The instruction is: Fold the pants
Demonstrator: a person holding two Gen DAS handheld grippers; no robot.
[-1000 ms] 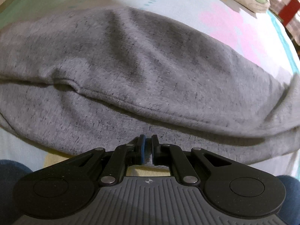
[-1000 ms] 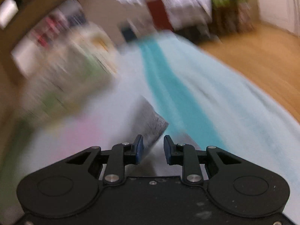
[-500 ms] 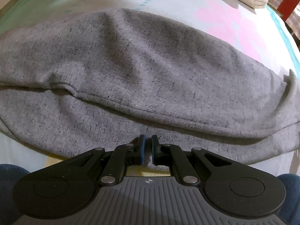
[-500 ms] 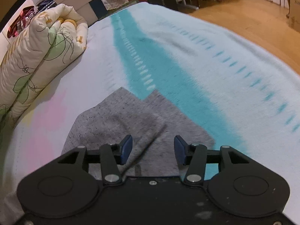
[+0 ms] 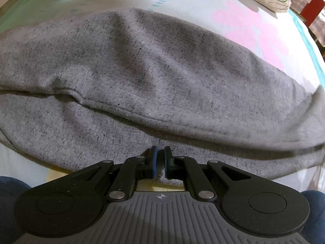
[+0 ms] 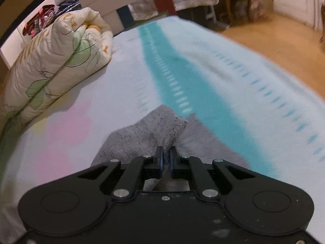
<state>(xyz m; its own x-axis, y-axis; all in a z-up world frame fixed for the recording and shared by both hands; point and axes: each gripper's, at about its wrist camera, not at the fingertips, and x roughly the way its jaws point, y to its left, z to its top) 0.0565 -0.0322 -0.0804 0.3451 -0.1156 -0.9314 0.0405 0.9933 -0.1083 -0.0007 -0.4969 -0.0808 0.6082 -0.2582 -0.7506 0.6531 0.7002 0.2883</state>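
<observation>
Grey pants [image 5: 162, 85] on the bed sheet [image 5: 254, 26], both grippers pinching cloth.

Left wrist view: the pants spread from 9 to 3 o'clock ahead of the left gripper [image 5: 158, 162]; its jaws are nearly pressed together on the near edge of the cloth at 6 o'clock; a folded layer's seam runs across above them. Right wrist view: the right gripper [image 6: 166, 160] clamps a raised ridge of the pants [image 6: 142, 138], which reach toward 12 o'clock; a rolled quilt [image 6: 56, 65] lies at 10 o'clock.
</observation>
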